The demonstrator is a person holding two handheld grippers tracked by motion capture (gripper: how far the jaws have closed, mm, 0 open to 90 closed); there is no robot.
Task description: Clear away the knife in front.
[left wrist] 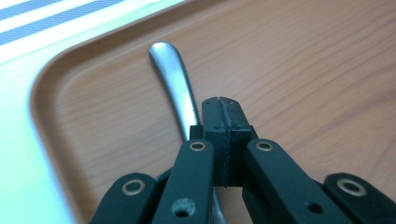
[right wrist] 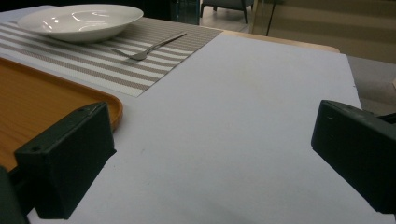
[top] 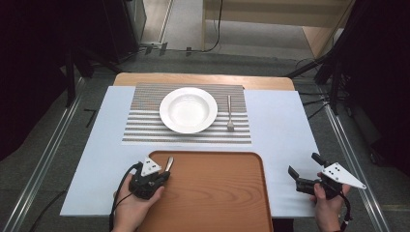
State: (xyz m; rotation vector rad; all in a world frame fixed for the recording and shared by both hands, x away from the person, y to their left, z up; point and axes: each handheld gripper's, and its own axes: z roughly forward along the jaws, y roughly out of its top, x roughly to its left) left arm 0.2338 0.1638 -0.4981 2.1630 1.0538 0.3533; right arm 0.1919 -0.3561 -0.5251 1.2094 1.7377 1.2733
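Observation:
My left gripper (top: 164, 175) sits over the near left corner of the wooden tray (top: 217, 193), held in a hand. In the left gripper view its pads (left wrist: 224, 105) are pressed together, and a metal utensil handle (left wrist: 175, 84) runs out from under them towards the tray's corner; the utensil's other end is hidden. The same handle (top: 168, 163) pokes past the jaws in the high view. My right gripper (top: 302, 164) hovers over the white board (top: 285, 125) right of the tray, jaws wide apart (right wrist: 210, 154) with nothing between them.
A white plate (top: 188, 110) rests on a striped placemat (top: 145, 125) at the far middle, with a fork (top: 230, 113) lying to its right. Plate (right wrist: 79, 21), fork (right wrist: 149, 46) and tray rim (right wrist: 114, 105) appear in the right gripper view.

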